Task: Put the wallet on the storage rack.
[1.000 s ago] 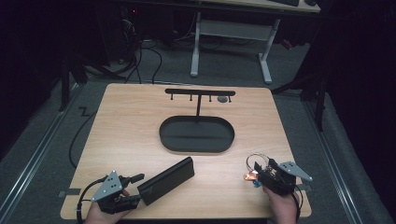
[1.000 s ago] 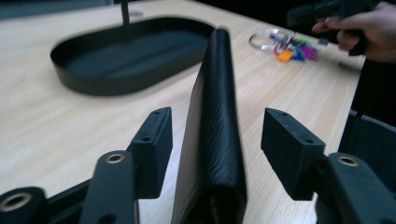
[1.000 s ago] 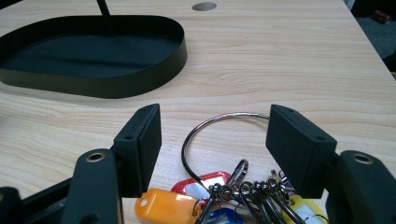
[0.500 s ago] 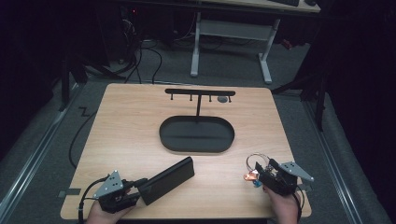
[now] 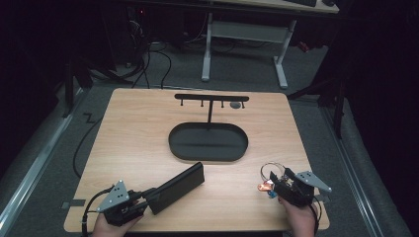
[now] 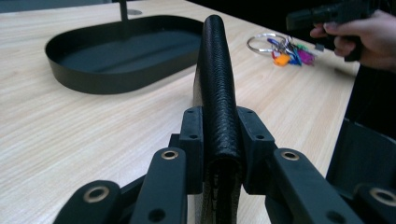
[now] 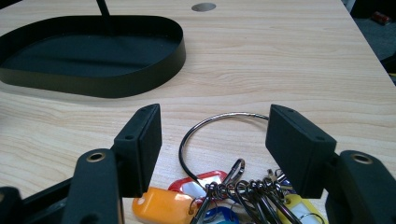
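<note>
Closing just now, left gripper [image 6: 217, 140] clamps the black wallet [image 6: 215, 79] on the wooden table [image 5: 138, 143]; right gripper [image 7: 212, 140] gapes around keys [image 7: 219, 186].

wallet [image 5: 175, 188] left of keys [image 5: 269, 183], tray [image 5: 208, 142] behind

Black pebble-grained wallet [image 6: 218, 88], closed, stands on its long edge, near end clamped between the left gripper [image 6: 218, 140] pads. Key bunch [image 7: 224, 186] with coloured tags and large ring lies flat between the right gripper [image 7: 215, 140] spread jaws, untouched
</note>
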A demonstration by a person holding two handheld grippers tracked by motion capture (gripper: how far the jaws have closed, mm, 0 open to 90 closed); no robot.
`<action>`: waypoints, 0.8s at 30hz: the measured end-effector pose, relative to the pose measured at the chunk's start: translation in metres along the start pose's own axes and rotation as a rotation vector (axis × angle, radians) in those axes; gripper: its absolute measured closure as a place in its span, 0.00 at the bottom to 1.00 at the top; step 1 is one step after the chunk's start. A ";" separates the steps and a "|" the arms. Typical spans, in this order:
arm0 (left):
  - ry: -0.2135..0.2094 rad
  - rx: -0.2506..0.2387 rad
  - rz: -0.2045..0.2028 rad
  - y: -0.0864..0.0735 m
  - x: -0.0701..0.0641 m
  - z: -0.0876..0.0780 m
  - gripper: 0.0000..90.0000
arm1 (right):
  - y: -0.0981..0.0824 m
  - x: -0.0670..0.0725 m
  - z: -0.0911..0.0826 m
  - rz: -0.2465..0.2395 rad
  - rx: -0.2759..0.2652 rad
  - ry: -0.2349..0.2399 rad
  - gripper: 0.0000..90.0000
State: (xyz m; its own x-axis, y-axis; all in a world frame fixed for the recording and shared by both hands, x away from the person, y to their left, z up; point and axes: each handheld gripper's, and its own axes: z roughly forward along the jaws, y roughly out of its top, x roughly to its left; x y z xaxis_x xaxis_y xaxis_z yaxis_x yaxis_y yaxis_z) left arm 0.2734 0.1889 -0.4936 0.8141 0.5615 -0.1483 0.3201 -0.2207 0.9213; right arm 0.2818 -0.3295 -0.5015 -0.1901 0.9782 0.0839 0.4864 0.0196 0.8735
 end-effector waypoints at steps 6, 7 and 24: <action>0.031 -0.020 -0.038 0.008 0.010 0.003 0.83 | 0.001 0.000 0.000 0.000 -0.002 0.004 0.40; 0.036 -0.024 -0.039 0.011 0.011 0.004 0.83 | 0.001 -0.001 -0.001 -0.003 -0.006 0.004 0.40; 0.071 -0.065 0.009 0.078 0.028 0.075 0.83 | 0.001 -0.007 -0.006 0.016 -0.029 -0.004 0.40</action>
State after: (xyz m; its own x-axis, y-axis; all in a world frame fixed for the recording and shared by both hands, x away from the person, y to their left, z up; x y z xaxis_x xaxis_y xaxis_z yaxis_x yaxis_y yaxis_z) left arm 0.3577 0.1278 -0.4530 0.7795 0.6155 -0.1161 0.2788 -0.1750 0.9443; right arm 0.2787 -0.3379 -0.4982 -0.1791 0.9791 0.0965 0.4649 -0.0022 0.8854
